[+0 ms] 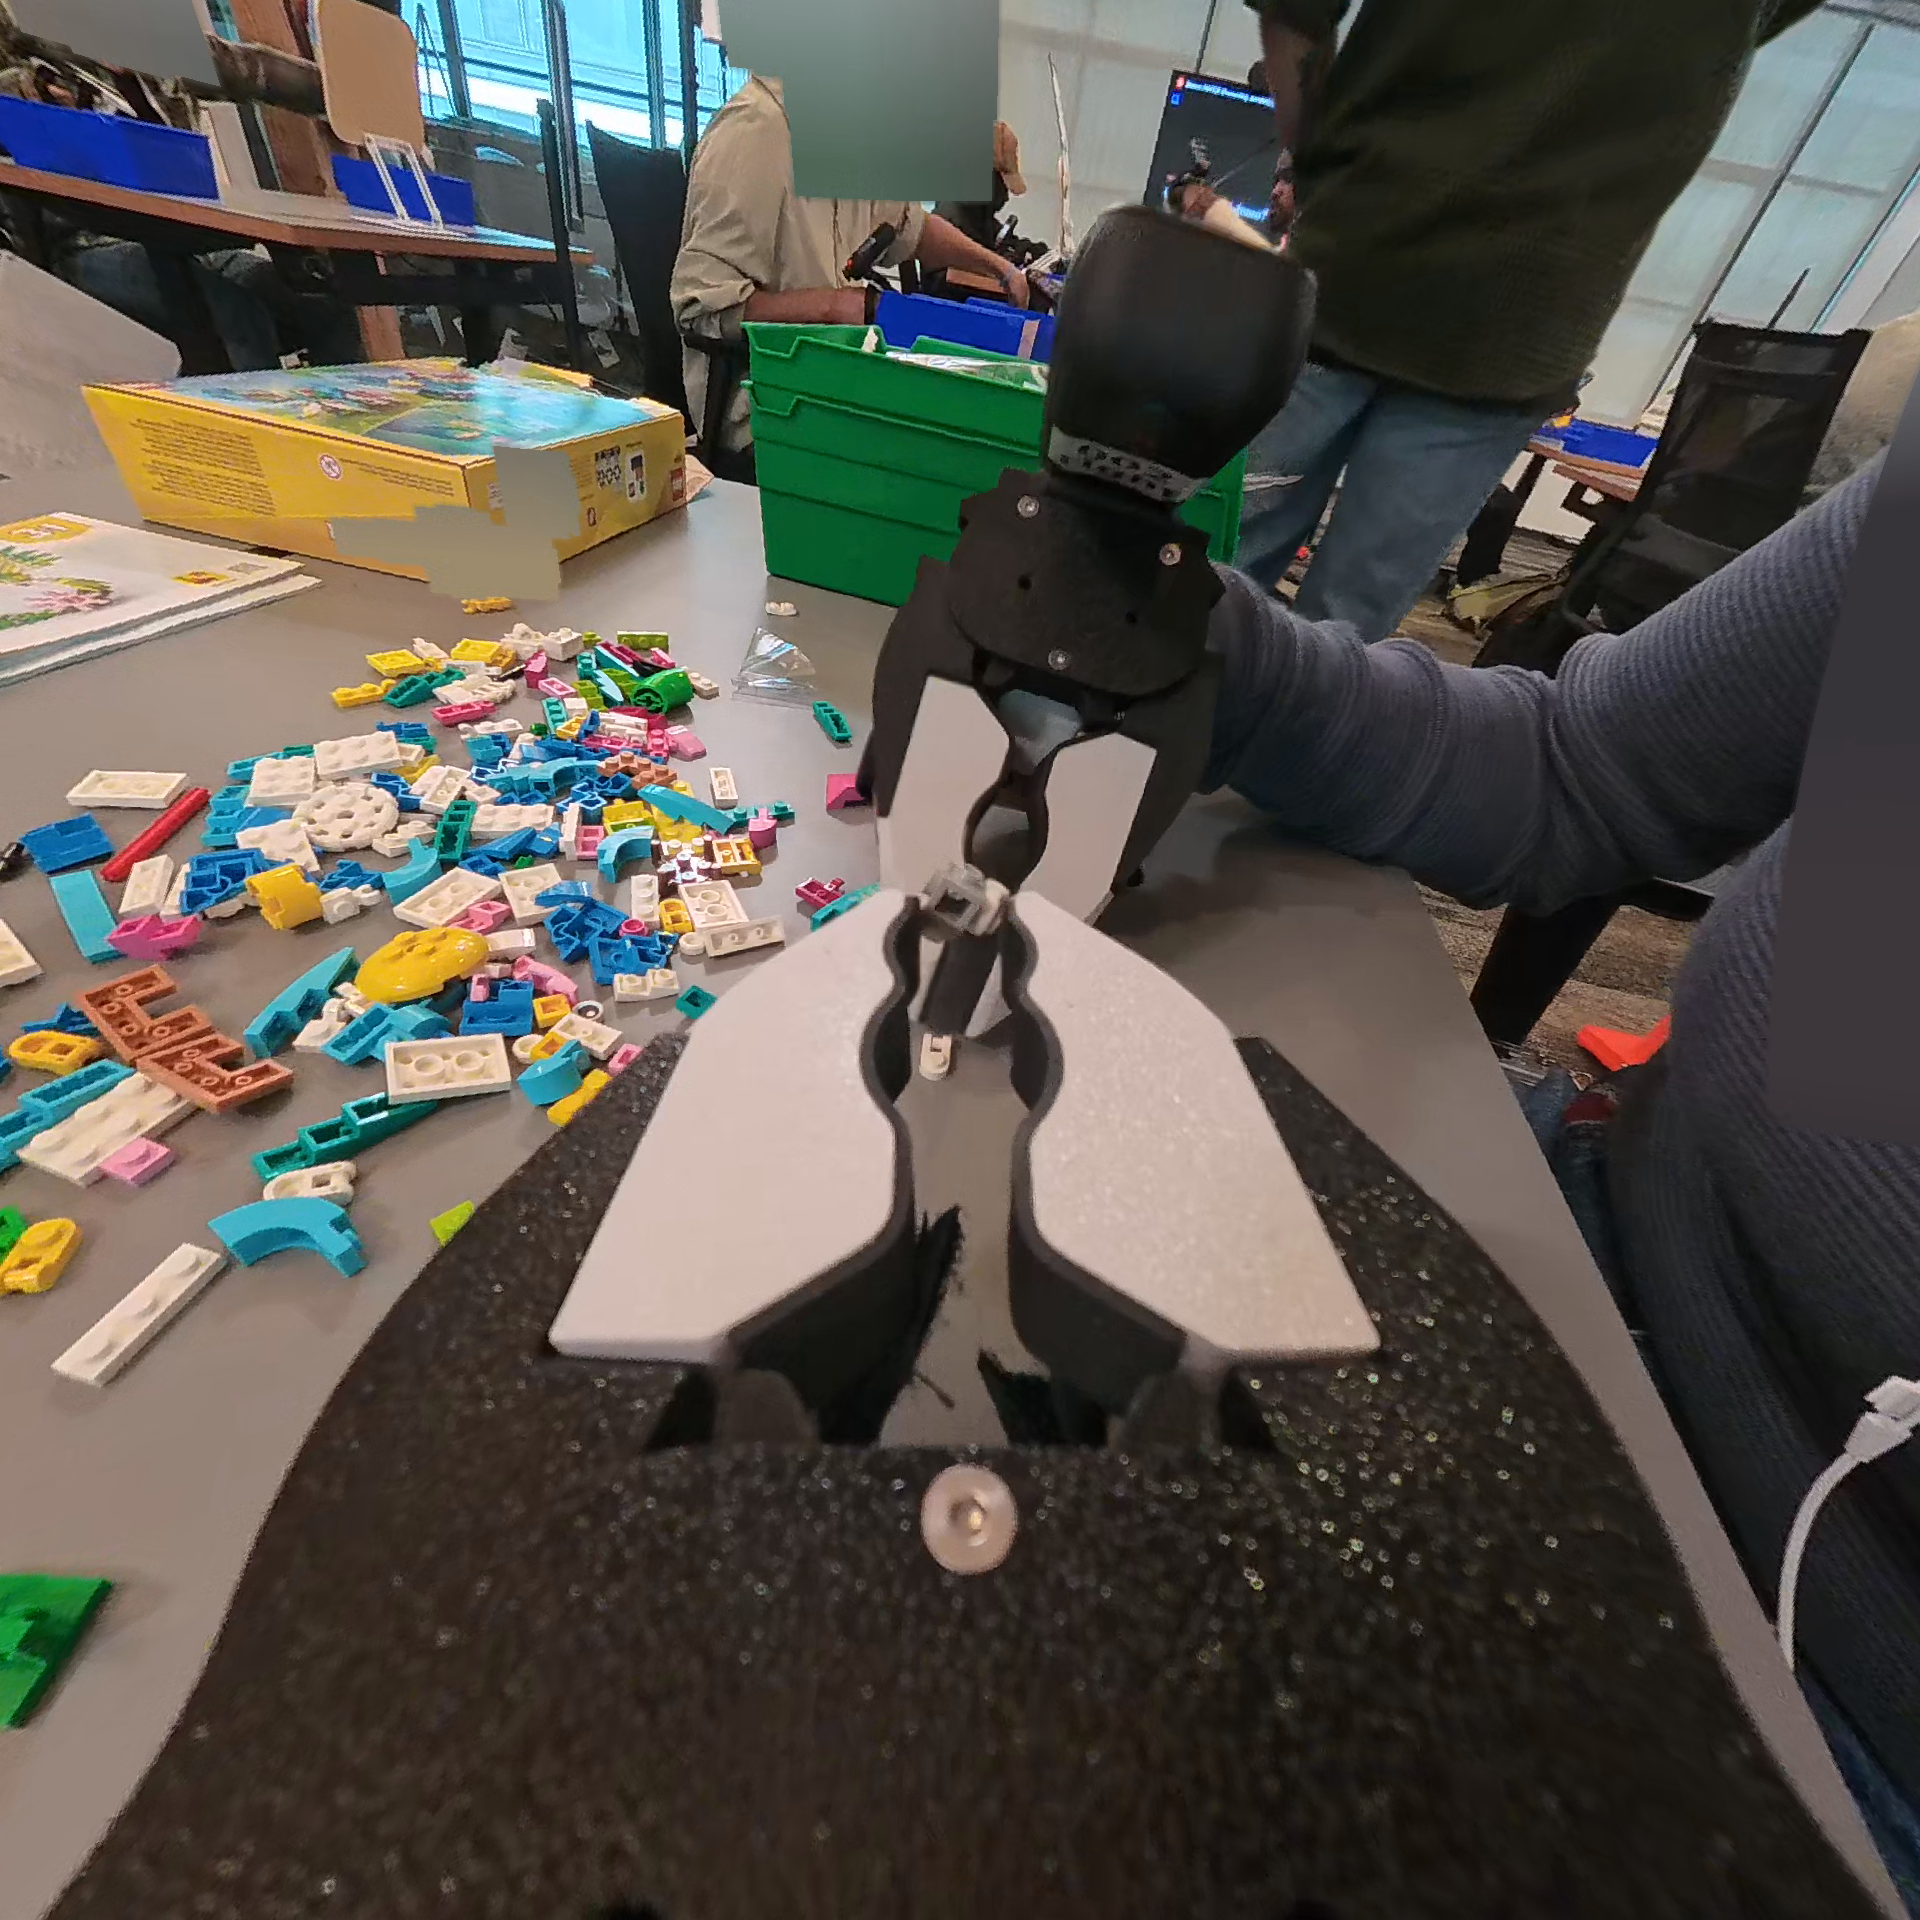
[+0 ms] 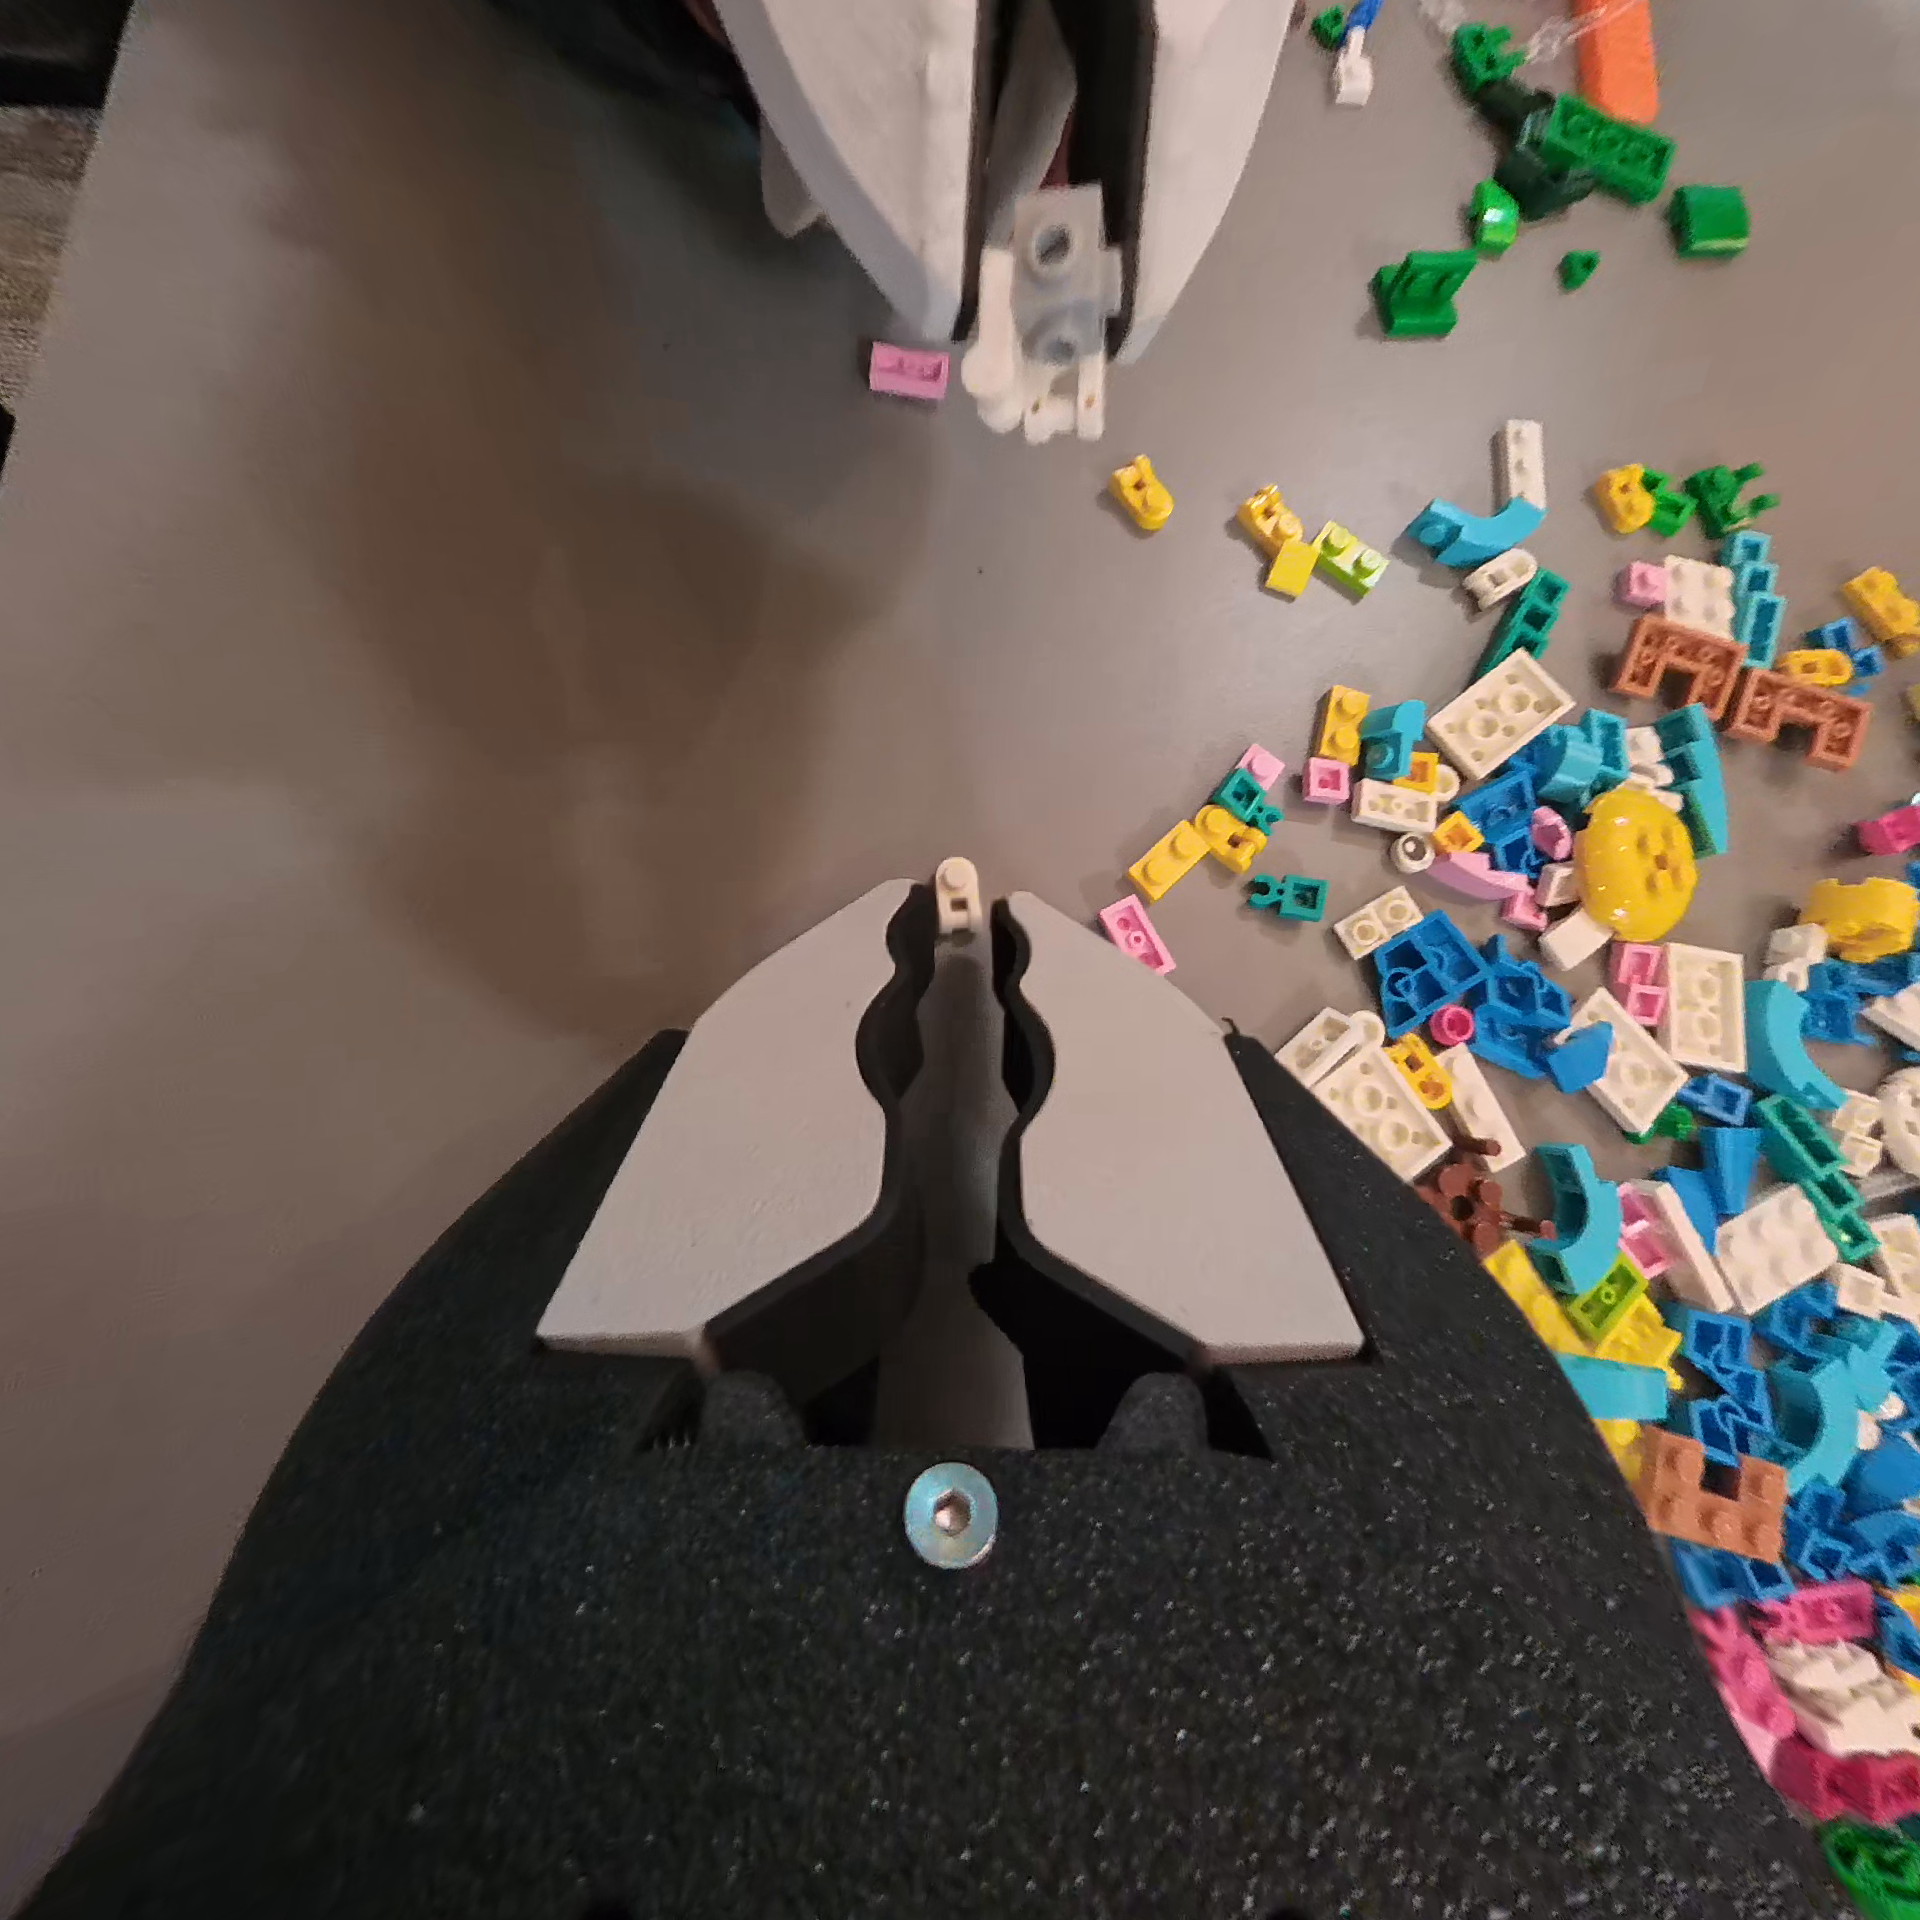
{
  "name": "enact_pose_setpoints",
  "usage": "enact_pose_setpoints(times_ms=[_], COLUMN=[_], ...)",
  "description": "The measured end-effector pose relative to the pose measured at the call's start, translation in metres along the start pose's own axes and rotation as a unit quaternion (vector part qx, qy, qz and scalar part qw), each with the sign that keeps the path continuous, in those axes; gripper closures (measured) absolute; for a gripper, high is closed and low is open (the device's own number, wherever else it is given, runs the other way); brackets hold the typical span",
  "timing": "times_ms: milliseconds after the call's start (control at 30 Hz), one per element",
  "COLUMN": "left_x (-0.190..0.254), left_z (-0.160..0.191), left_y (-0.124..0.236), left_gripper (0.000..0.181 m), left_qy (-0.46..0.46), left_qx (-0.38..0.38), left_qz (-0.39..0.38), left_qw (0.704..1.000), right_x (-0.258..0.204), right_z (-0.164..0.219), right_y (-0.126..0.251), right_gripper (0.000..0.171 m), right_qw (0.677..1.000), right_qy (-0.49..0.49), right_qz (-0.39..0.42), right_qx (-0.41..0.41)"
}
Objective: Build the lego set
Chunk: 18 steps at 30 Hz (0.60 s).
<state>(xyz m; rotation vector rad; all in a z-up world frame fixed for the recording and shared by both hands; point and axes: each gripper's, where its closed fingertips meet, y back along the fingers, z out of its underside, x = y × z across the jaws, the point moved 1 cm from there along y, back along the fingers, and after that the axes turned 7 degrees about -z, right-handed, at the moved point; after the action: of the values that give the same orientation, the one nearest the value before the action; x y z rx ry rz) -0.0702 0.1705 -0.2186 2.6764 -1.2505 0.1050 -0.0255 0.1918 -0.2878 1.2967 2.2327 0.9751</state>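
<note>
Left gripper (image 1: pixel 961 914) with grey foam pads on a black speckled body: its jaws are clamped on a small light-grey and white plastic brick assembly (image 1: pixel 964 902), held at the tips above the grey surface (image 1: pixel 1278 997). In the right wrist view the same assembly (image 2: pixel 1051 312) appears at 12 o'clock as a pale grey block with round side holes, flanked by white clip-like pieces that project beyond the pads.

Right gripper (image 2: pixel 958 914), of the same build: its jaws are nearly together, pinching a small cream-white plastic piece (image 2: pixel 956 894) with a round stud at its end. In the left wrist view this gripper (image 1: pixel 971 883) comes in from 12 o'clock, tip to tip with the left one, and a small white piece (image 1: pixel 935 1055) is visible between the left gripper's fingers.

A scattered heap of loose plastic bricks (image 1: pixel 457 883) in blue, white, yellow, pink, teal and brown lies at 9 o'clock. A yellow cardboard set box (image 1: pixel 384 457) and a printed instruction booklet (image 1: pixel 114 587) lie at 10 o'clock, stacked green plastic bins (image 1: pixel 883 468) near 12 o'clock.
</note>
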Motion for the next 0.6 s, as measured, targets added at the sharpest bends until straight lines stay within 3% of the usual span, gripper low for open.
enact_pose_setpoints(times_ms=[467, 600], left_x=[0.012, 0.015], left_z=[-0.005, -0.014], left_y=[-0.003, -0.005], left_gripper=[0.168, 0.168], left_qy=[0.014, 0.042], left_qx=[0.024, 0.071], left_qz=[0.013, -0.010], left_qw=[1.000, 0.997], right_x=[0.000, 0.012], right_z=[0.003, -0.020], right_y=[-0.006, 0.022], right_gripper=[0.163, 0.164], right_qw=[1.000, 0.997], right_qy=[0.003, -0.009], right_qz=[-0.009, 0.036], right_qx=[-0.009, 0.068])
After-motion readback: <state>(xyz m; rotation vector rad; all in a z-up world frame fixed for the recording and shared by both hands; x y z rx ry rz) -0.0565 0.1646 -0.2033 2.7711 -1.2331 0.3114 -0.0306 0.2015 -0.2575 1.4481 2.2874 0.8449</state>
